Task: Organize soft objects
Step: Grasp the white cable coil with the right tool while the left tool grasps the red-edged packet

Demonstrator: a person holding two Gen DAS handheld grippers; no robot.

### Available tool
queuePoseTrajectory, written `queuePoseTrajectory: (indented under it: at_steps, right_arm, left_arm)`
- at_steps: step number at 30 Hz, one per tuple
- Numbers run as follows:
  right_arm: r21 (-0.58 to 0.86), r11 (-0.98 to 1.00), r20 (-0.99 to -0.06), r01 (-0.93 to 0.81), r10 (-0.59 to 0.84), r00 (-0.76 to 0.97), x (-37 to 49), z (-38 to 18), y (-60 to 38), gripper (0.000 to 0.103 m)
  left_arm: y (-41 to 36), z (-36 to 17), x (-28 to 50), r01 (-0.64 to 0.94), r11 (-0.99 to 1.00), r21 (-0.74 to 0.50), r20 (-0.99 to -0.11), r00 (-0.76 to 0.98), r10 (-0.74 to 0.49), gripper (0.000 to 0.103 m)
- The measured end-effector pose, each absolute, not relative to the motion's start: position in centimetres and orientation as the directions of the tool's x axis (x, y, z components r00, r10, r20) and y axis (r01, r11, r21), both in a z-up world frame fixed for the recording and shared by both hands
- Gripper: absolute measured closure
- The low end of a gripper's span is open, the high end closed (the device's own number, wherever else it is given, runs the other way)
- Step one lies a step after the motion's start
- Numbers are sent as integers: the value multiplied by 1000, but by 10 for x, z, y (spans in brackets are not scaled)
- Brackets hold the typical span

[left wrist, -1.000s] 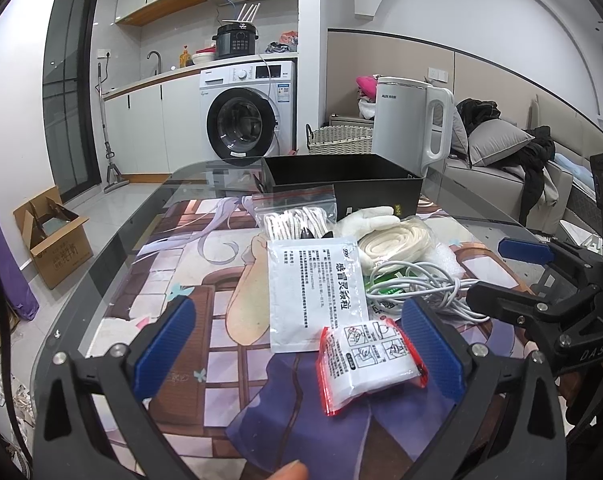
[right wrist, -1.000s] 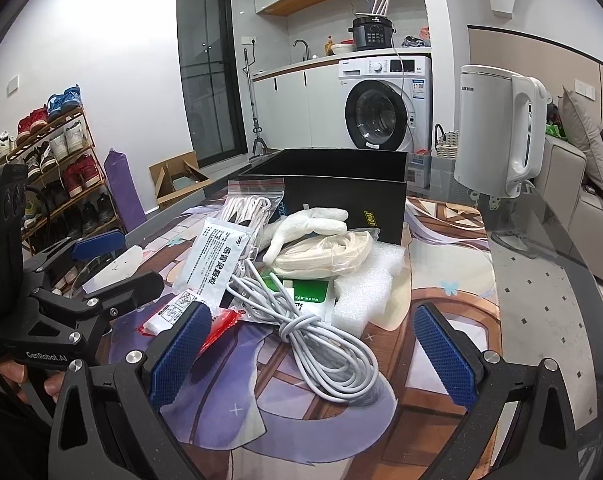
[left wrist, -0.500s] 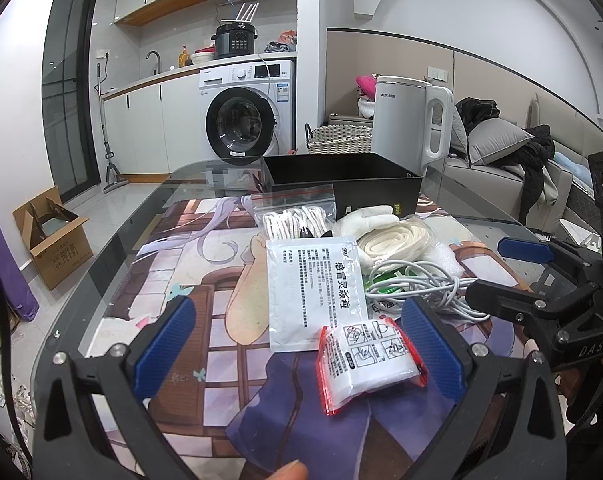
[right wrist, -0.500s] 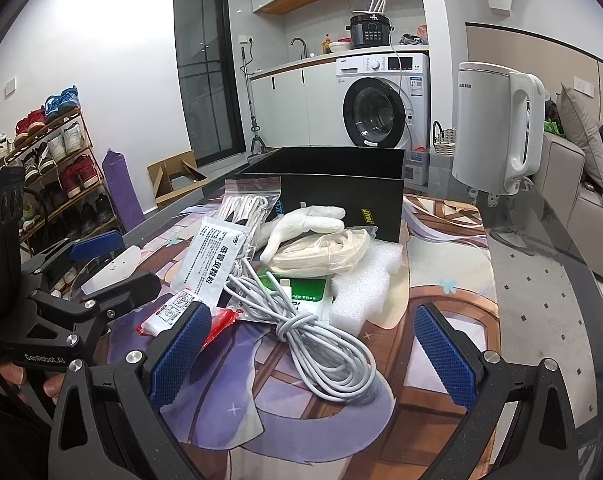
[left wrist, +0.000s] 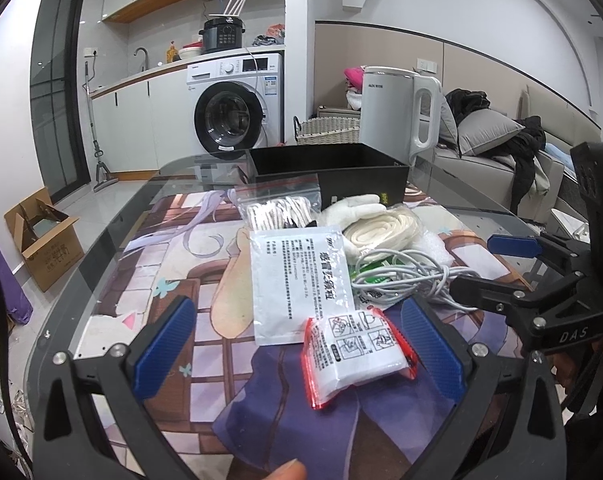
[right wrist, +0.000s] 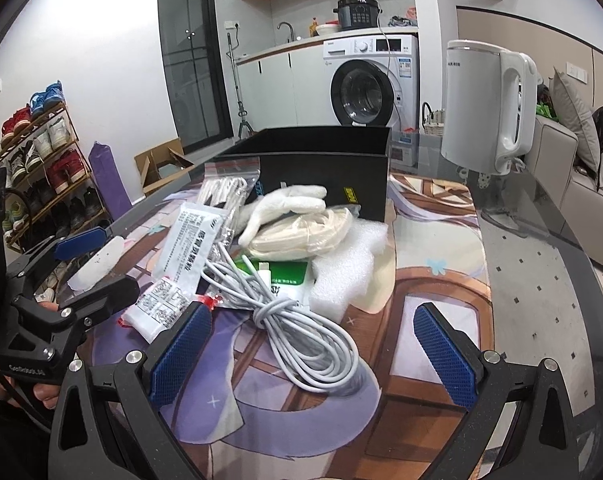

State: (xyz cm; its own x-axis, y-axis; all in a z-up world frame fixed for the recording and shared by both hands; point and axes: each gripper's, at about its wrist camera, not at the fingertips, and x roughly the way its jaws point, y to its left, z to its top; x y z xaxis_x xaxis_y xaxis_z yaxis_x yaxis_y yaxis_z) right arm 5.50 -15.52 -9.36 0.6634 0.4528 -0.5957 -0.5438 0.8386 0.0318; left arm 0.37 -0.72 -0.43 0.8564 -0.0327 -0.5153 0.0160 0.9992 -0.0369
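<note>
The left gripper (left wrist: pixel 301 348) hovers low over the table with its blue fingers (left wrist: pixel 165 340) spread wide and nothing between them touching either pad; just ahead of it, nearer its right finger, lies a small white packet with red edges (left wrist: pixel 355 354), and beyond that a flat white sachet with printed text (left wrist: pixel 299 280). The right gripper (right wrist: pixel 311 350) is likewise open and empty, its fingers (right wrist: pixel 443 354) apart over a bundled white cable (right wrist: pixel 301 336) that lies on the glass table (right wrist: pixel 541 280), which has a printed picture mat under the glass. Past the cable sits a green and white packet (right wrist: pixel 289 276), partly under the cable, and to its right a piece of white foam (right wrist: pixel 349 256). Behind these, a cream coil in a clear wrapper (right wrist: pixel 301 232) rests against the foam, with a white glove (right wrist: pixel 285 206) lying on top of it. To the left of the glove is a zip bag of white cords (right wrist: pixel 227 188). All of these soft things are piled close together in front of a black box (right wrist: pixel 325 168), open at the top, whose inside cannot be seen. A white kettle (right wrist: pixel 489 104) stands to the right of the box, and a washing machine (right wrist: pixel 369 80) is in the kitchen behind
</note>
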Motion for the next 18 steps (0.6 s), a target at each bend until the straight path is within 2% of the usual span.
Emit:
queuePoseTrajectory:
  at_steps: [18]
  right_arm:
    - [-57,818,-707,-572,371,602,80,-95,-138,0]
  left_arm:
    - [-17,-16,11,85,996,-40,-576,812,-92,0]
